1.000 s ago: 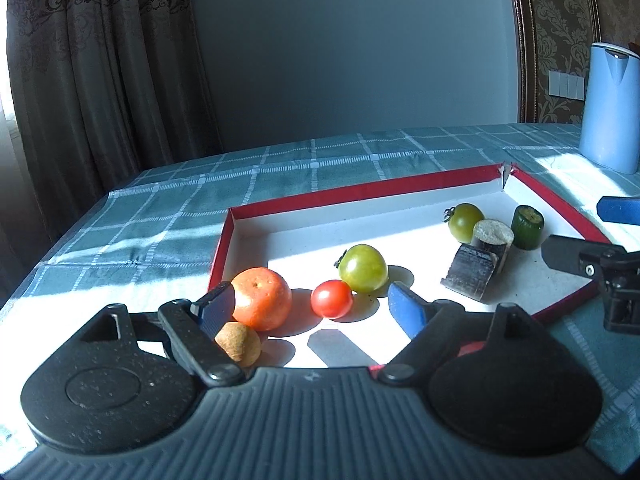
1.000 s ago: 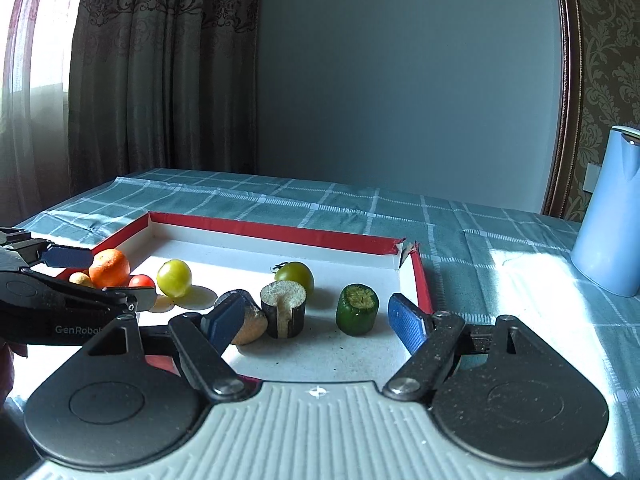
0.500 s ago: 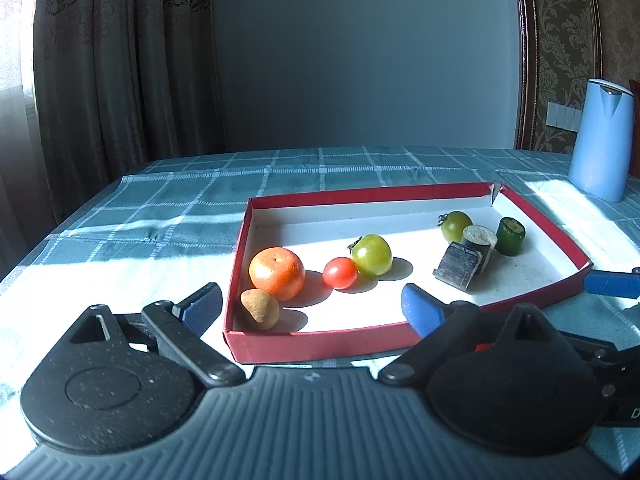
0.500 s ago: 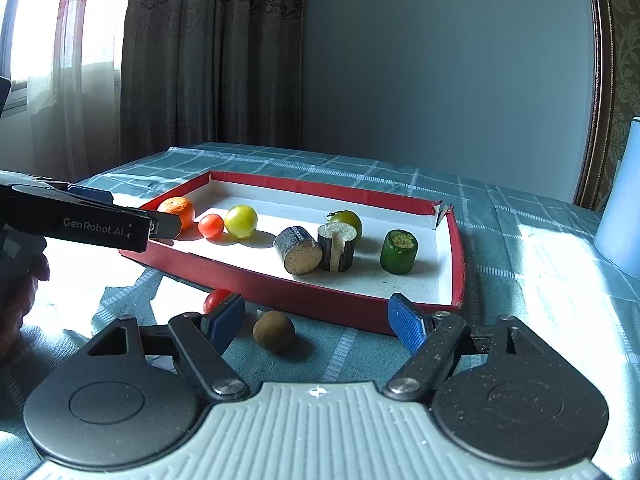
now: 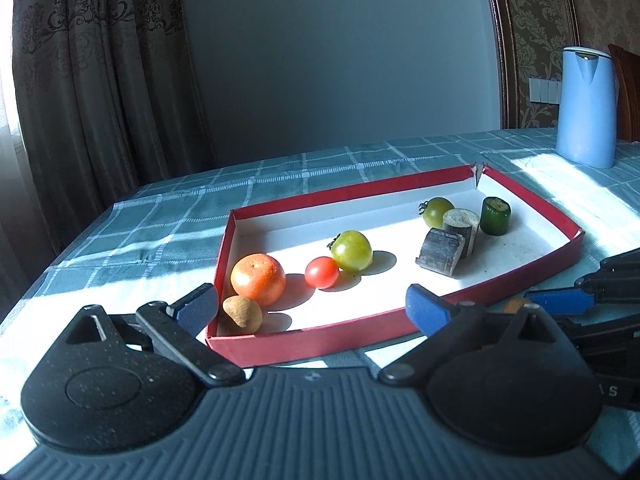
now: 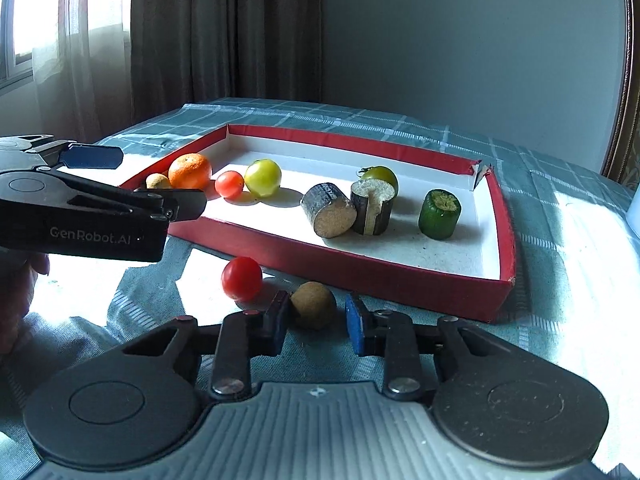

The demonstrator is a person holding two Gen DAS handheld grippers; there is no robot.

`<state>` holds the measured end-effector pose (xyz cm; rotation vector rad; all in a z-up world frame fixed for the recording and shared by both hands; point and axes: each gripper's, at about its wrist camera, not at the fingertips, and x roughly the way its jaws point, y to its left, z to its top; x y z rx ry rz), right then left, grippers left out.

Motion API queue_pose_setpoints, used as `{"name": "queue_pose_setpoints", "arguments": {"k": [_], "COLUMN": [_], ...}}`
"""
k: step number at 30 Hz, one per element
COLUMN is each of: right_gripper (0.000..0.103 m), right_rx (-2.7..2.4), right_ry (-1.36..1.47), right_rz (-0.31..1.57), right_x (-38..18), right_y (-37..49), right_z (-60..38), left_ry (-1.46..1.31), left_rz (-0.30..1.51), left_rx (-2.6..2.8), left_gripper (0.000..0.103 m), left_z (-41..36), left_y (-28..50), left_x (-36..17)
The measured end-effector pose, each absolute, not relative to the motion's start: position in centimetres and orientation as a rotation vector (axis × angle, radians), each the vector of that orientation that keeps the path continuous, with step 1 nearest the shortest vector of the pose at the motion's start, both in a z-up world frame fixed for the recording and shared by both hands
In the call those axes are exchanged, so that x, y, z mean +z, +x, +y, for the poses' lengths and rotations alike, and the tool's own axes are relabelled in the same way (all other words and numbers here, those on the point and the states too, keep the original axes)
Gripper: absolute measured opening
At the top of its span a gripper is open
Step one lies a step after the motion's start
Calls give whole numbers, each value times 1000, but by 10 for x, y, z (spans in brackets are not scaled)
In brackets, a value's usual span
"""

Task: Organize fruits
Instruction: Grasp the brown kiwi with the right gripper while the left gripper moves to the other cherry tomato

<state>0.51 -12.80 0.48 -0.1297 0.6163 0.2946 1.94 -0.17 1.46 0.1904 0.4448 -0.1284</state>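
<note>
The right gripper (image 6: 316, 322) is partly open around a brown fruit (image 6: 313, 305) on the tablecloth (image 6: 560, 320), near the red tray (image 6: 400, 268); contact is unclear. A red tomato (image 6: 241, 279) lies just left; the left view hides it. The left gripper (image 5: 312, 308) is wide open and empty before the tray's orange (image 5: 258, 279).

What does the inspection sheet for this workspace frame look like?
Surface: checked teal tablecloth, sunlit patches.
Job's things: red tray holds orange, tomatoes, cut pieces; red tomato and brown fruit lie outside on the cloth.
Clutter: blue kettle.
Grippers: right gripper jaws flank the brown fruit, gap visible; left gripper open, empty.
Cables: nothing seen.
Surroundings: curtains, grey wall.
</note>
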Motion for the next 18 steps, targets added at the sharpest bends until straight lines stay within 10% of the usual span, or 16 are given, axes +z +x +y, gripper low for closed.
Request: {"name": "queue_pose_setpoints", "arguments": {"k": [18], "right_gripper": [25], "right_rx": [134], "right_ry": [-85], "right_rz": [545], "right_x": [14], "right_y": [-2], "right_z": [-154], "left_ry": [300], "left_rz": [524], "left_rx": [-260], "left_gripper": [100], "left_z": [-49], "left_y": [10], "left_x": [-2]}}
